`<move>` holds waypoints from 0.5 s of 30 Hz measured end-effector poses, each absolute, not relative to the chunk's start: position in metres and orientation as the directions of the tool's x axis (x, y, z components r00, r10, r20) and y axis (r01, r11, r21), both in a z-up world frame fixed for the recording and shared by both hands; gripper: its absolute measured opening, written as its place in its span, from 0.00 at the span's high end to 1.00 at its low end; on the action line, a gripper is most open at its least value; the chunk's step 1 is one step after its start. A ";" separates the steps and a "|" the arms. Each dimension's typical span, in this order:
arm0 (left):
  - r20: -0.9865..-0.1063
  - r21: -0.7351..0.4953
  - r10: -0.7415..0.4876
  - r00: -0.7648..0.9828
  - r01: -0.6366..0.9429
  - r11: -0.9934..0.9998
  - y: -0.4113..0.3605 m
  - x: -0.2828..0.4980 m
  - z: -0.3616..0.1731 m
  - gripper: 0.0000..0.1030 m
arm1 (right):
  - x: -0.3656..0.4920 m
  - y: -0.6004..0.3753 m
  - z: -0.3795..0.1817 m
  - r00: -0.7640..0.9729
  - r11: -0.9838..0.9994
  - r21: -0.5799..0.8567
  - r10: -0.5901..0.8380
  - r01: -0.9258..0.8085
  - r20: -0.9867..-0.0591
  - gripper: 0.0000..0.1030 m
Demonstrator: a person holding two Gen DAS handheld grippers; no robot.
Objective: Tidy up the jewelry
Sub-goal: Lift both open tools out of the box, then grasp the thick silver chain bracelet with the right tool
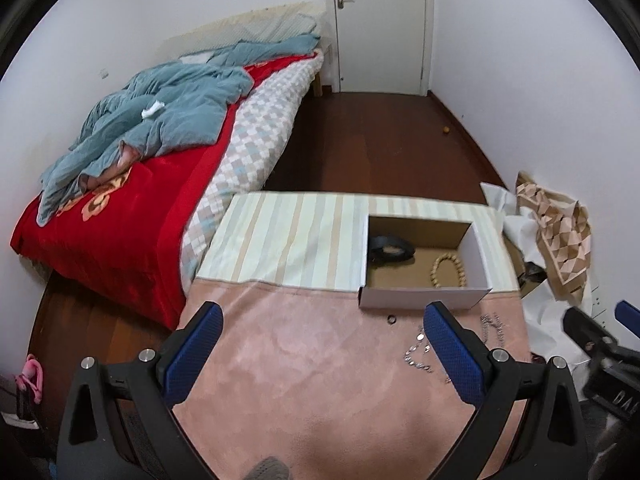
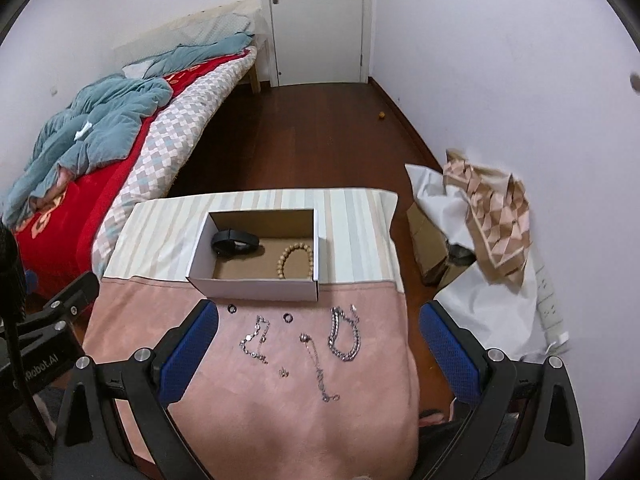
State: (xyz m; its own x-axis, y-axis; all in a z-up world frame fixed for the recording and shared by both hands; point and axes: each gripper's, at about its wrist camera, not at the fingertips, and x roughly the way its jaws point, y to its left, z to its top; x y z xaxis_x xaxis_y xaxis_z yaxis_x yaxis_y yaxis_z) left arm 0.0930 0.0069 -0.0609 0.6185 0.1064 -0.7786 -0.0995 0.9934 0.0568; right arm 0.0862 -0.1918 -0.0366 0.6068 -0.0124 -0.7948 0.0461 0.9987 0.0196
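White walls and a closed door are framing a bedroom with a dark wood floor, where a bed is lying along the left wall under a red cover and a rumpled blue quilt. Nearer the cameras, a surface is sitting draped in pink cloth, with a striped cloth covering its far part. An open cardboard box is standing where the two cloths meet; inside it a black band is lying at the back left and a wooden bead bracelet is resting toward the right. On the pink cloth just in front of the box, the loose jewelry is spreading out: a heavy silver chain on the right, a thinner chain beside it, a disc-link bracelet to the left, two small dark rings, and what is probably a tiny earring. The left gripper is hovering with its blue-padded fingers wide apart, gripping nothing. The right gripper is hanging above the chains, fingers likewise spread and empty.
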 end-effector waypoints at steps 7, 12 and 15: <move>-0.837 0.131 0.168 0.520 -0.108 0.986 0.001 0.105 -0.124 0.00 | 0.094 -0.237 -0.100 0.501 0.985 0.089 0.005 0.145 -0.865 0.01; -0.854 0.182 0.208 0.477 -0.101 0.978 -0.002 0.116 -0.159 0.00 | 0.104 -0.262 -0.150 0.445 0.977 0.091 -0.005 0.194 -0.895 0.13; -0.866 0.198 0.223 0.447 -0.102 0.975 -0.003 0.122 -0.177 0.00 | 0.112 -0.270 -0.182 0.396 0.976 0.073 -0.016 0.207 -0.918 0.29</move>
State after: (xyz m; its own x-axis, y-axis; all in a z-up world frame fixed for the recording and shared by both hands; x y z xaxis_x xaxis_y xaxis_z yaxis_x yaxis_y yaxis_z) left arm 0.1221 -0.0028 -0.1770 0.4472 0.2229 -0.8662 -0.1023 0.9749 0.1980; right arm 0.1121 -0.2700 -0.1817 0.3959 -0.0158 -0.9182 0.2075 0.9755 0.0727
